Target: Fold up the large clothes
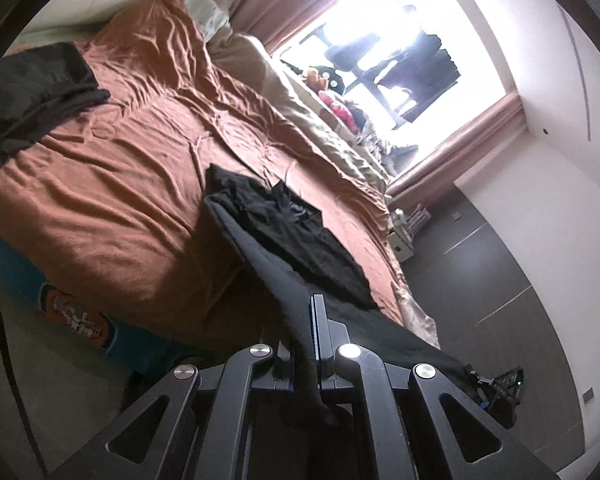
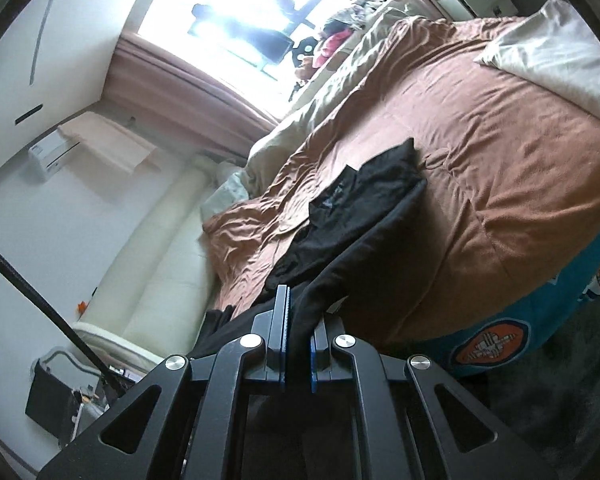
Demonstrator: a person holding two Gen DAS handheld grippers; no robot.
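Note:
A large black garment (image 1: 284, 232) lies partly on the brown bedspread (image 1: 120, 168) and stretches off the bed toward both grippers. My left gripper (image 1: 304, 320) is shut on one edge of the black garment, with cloth pinched between the jaws. In the right wrist view the same garment (image 2: 360, 208) runs from the bed into my right gripper (image 2: 298, 320), which is shut on another edge of it. The cloth hangs taut between bed and grippers. The other gripper (image 1: 500, 388) shows at the lower right of the left wrist view.
A second dark garment (image 1: 40, 88) lies at the far corner of the bed. A beige duvet (image 1: 320, 128) and pillow (image 2: 552, 52) lie along the bed's edges. A bright window (image 1: 400, 40) with pink curtains is behind. A blue patterned sheet (image 2: 540, 320) covers the mattress side.

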